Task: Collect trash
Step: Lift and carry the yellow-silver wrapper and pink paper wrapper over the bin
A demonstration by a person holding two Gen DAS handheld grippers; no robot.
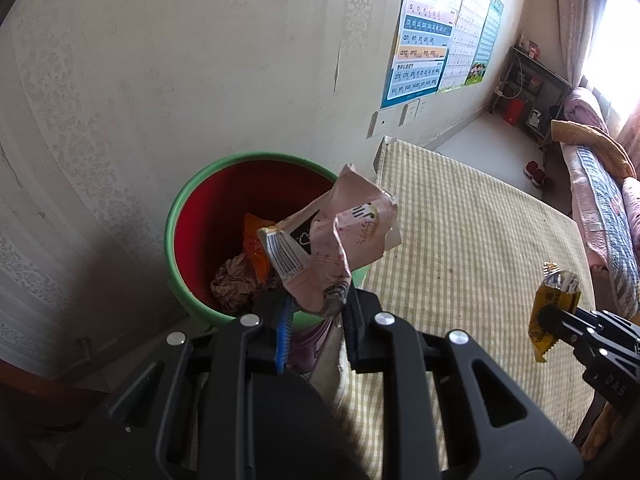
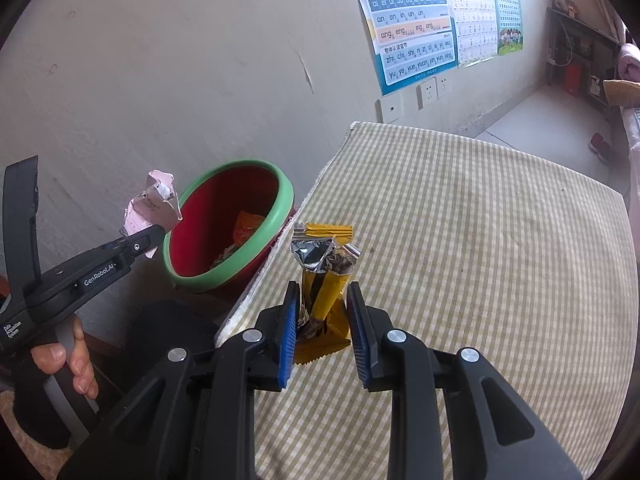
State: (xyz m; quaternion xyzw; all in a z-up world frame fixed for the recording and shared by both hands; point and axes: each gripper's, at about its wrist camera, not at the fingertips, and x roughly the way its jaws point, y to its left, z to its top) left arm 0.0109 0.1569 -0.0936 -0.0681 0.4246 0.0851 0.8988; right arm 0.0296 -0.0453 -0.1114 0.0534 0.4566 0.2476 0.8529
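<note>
Pinching pink wrapper (image 1: 340, 240) in left claw (image 1: 316, 304) | above bin (image 1: 176, 216)

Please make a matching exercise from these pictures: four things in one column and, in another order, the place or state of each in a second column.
Things:
1. pink wrapper
2. yellow wrapper
3. orange packet
4. checked cloth

Places or states:
A. lies inside the bin
B. covers the table
C. held in the left gripper
D. held in the right gripper

Pairs: 1-C, 2-D, 3-A, 4-B
</note>
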